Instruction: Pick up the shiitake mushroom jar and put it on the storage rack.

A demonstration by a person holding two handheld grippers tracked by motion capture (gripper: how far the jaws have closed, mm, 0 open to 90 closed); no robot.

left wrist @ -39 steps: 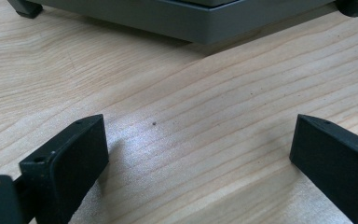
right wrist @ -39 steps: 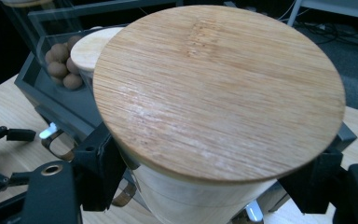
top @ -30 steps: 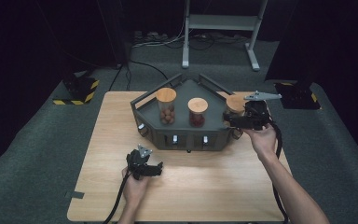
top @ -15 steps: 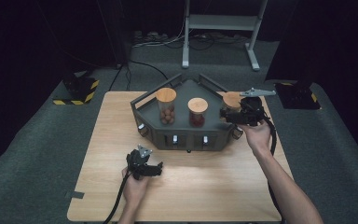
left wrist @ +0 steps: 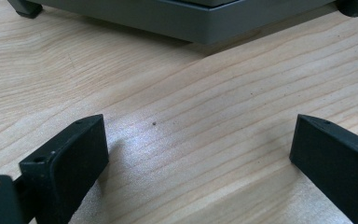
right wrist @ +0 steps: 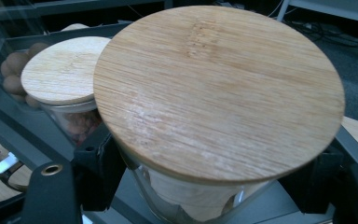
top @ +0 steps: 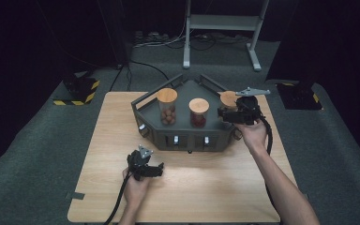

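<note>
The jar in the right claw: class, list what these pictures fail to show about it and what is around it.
- Jar contents: in the right gripper view the wooden lid covers them; in the high view they are too small.
- Right claw grip: in the high view too small to see the contact.
- Rack: in the left gripper view cut off by the top edge.

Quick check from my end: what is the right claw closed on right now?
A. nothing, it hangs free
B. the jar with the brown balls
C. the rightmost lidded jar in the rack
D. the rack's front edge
C: in the right gripper view the right claw has its jaws pressed on both sides of the glass jar just under its wooden lid, at the right end of the rack.
</note>
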